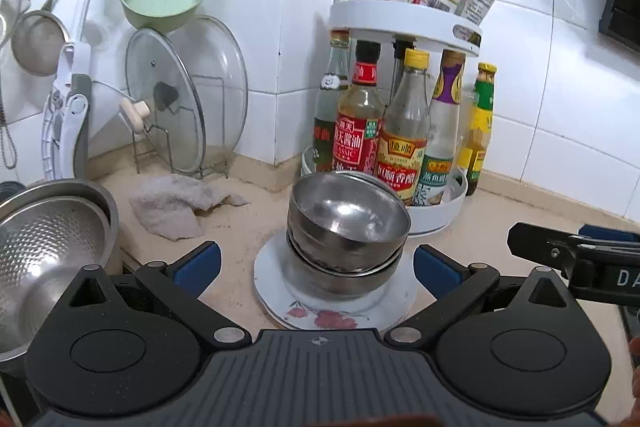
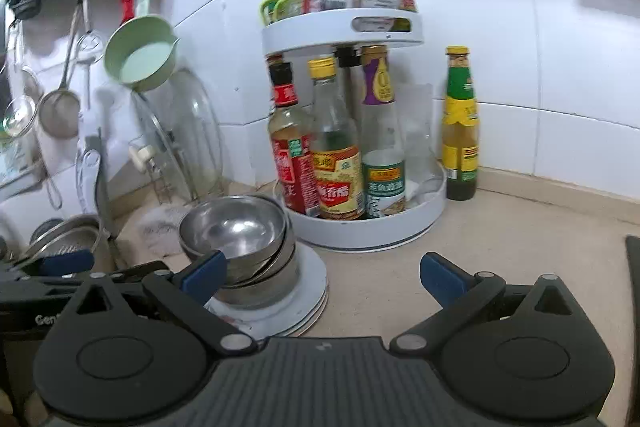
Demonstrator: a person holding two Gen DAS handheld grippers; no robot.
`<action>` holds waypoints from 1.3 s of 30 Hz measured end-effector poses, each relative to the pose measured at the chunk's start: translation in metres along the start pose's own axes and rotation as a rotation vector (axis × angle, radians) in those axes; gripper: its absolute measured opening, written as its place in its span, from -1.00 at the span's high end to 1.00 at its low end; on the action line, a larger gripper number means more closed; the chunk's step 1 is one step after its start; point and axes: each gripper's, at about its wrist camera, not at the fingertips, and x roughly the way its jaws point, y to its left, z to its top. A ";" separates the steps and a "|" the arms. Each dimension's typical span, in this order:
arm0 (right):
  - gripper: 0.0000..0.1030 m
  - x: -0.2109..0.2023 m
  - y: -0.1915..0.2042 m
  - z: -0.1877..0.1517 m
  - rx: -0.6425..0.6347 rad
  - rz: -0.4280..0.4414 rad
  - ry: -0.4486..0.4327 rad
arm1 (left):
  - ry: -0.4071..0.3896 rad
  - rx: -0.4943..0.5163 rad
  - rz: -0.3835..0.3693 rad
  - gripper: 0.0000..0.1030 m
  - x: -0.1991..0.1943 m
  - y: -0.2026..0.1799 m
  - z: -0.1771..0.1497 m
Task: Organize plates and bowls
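A stack of steel bowls point(image 1: 347, 227) sits on a stack of white floral plates point(image 1: 320, 315) on the beige counter. My left gripper point(image 1: 316, 267) is open and empty, its blue pads on either side of the stack, just in front of it. My right gripper point(image 2: 322, 277) is open and empty; the bowls point(image 2: 236, 231) and plates point(image 2: 308, 291) lie at its left fingertip point(image 2: 204, 275). The right gripper also shows in the left wrist view at the right edge point(image 1: 560, 251); the left one shows at the left edge of the right wrist view point(image 2: 60, 267).
A white two-tier turntable point(image 1: 436, 215) of sauce bottles stands behind the bowls. A lone green-labelled bottle point(image 2: 460, 131) stands beside it. A steel colander in a pot point(image 1: 48, 251) is at left, a rag point(image 1: 176, 203) and glass lids on a rack point(image 1: 180, 103) behind. Utensils hang on the tiled wall.
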 end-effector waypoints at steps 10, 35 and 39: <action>-0.97 -0.002 0.004 -0.003 0.025 -0.020 0.000 | -0.029 -0.008 0.046 -1.00 -0.007 -0.003 0.004; -0.97 0.012 0.006 -0.001 0.088 0.004 0.012 | -0.056 -0.050 0.093 -1.00 -0.006 0.005 0.009; -0.97 0.009 0.007 0.000 0.111 0.017 0.002 | -0.039 -0.011 0.109 -1.00 -0.002 -0.001 0.007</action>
